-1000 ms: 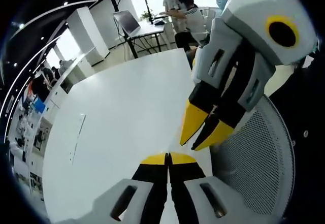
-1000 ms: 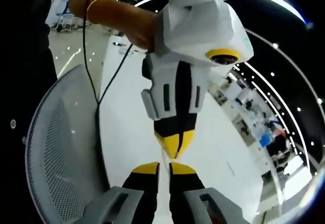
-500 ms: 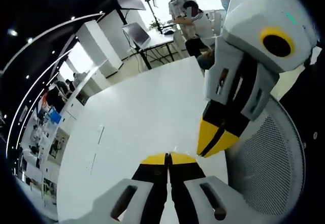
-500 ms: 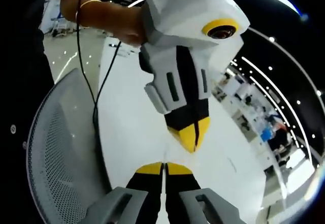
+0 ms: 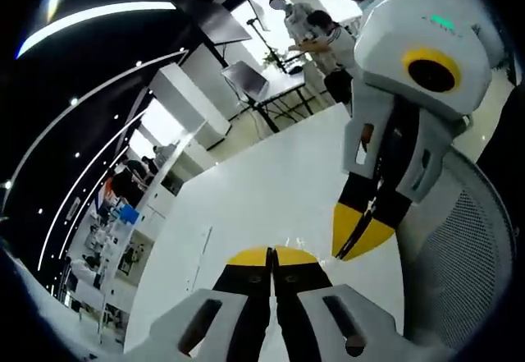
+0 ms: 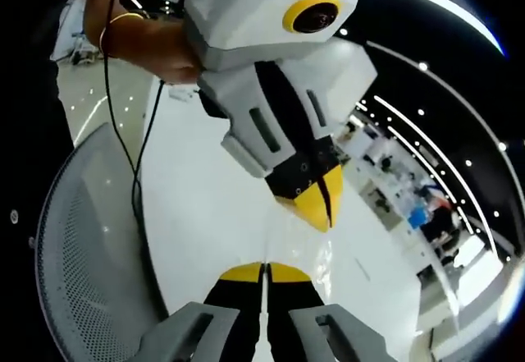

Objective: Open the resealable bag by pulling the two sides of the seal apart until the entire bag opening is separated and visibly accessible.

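- The left gripper [image 5: 271, 255] rises from the bottom of the left gripper view with its yellow tips pressed together, no gap between them. In the right gripper view it comes down from the upper left, tilted, with the tips pointing down and to the right.
- A hand [image 6: 160, 46] with a thin band on the wrist holds the body of the left gripper, and a black cable [image 6: 131, 157] hangs down from it.
- The right gripper [image 6: 264, 272] also has its tips clenched. In the left gripper view it hangs from the upper right, nose down, just beside the left tips.
- The resealable bag [image 5: 289, 239] is clear and hard to see. Only faint glints of film show between the two pairs of tips, over the white table [image 5: 246, 206]. Each gripper seems to pinch one side of it.
- A grey mesh chair [image 6: 82, 247] stands at the edge of the table.
- One second ago the right gripper's jaws were spread. Half a second ago they were already closed, and they stay closed now.
- Against the earlier pictures, the two noses have come a little further apart, and the left gripper leans more to the side.
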The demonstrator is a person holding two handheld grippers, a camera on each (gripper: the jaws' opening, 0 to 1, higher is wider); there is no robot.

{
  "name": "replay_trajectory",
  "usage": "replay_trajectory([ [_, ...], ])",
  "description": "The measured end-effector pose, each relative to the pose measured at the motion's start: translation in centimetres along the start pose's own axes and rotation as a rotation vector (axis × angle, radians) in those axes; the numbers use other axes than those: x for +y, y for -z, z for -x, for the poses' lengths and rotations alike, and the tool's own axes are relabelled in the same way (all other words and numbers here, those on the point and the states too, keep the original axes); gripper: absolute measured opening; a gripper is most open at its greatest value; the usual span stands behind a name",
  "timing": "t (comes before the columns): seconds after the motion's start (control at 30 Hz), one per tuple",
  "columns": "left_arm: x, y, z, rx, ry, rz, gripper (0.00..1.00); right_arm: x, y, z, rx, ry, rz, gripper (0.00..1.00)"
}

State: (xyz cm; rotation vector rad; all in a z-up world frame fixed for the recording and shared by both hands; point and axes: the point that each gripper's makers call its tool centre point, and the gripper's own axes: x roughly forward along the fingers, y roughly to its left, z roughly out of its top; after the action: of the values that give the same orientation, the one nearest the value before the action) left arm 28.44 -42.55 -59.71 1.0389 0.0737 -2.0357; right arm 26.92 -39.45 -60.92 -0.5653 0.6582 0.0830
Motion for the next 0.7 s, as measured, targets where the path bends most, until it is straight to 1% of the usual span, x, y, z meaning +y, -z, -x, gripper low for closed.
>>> replay_trajectory([
  [0.13, 0.6, -0.5, 0.4, -0.021, -0.045, -0.023, 0.0, 0.2, -0.2, 0.0, -0.005, -0.01, -0.011, 0.0],
  [0.17, 0.9, -0.8, 0.6, -0.033, -0.069, -0.045, 0.0, 0.2, -0.3, -0.1, -0.007, -0.011, -0.012, 0.0],
  [0.3, 1.7, -1.6, 1.2, -0.062, -0.133, -0.092, 0.0, -0.3, -0.6, 0.0, -0.016, 0.021, -0.008, 0.0],
  [0.33, 2.2, -2.3, 1.8, -0.086, -0.196, -0.129, 0.0, -0.9, -0.8, 0.1, -0.03, 0.048, -0.02, 0.0],
  [0.43, 2.2, -2.5, 1.9, -0.099, -0.198, -0.133, 0.0, -1.1, -0.9, 0.2, -0.035, 0.049, -0.028, 0.01],
  [0.47, 2.4, -2.9, 2.2, -0.117, -0.217, -0.132, 0.0, -1.5, -1.0, 0.3, -0.04, 0.059, -0.035, 0.01],
  [0.57, 2.6, -3.0, 2.4, -0.117, -0.229, -0.133, 0.0, -1.6, -1.0, 0.3, -0.041, 0.065, -0.036, 0.0],
  [0.6, 3.1, -3.4, 2.8, -0.139, -0.264, -0.135, 0.0, -1.8, -1.2, 0.4, -0.05, 0.075, -0.035, 0.0],
  [0.67, 3.3, -3.4, 2.8, -0.136, -0.277, -0.143, 0.0, -1.9, -1.3, 0.4, -0.05, 0.079, -0.038, 0.0],
  [0.7, 3.4, -3.3, 2.8, -0.128, -0.288, -0.141, 0.0, -1.6, -1.0, 0.3, -0.035, 0.075, -0.032, 0.0],
])
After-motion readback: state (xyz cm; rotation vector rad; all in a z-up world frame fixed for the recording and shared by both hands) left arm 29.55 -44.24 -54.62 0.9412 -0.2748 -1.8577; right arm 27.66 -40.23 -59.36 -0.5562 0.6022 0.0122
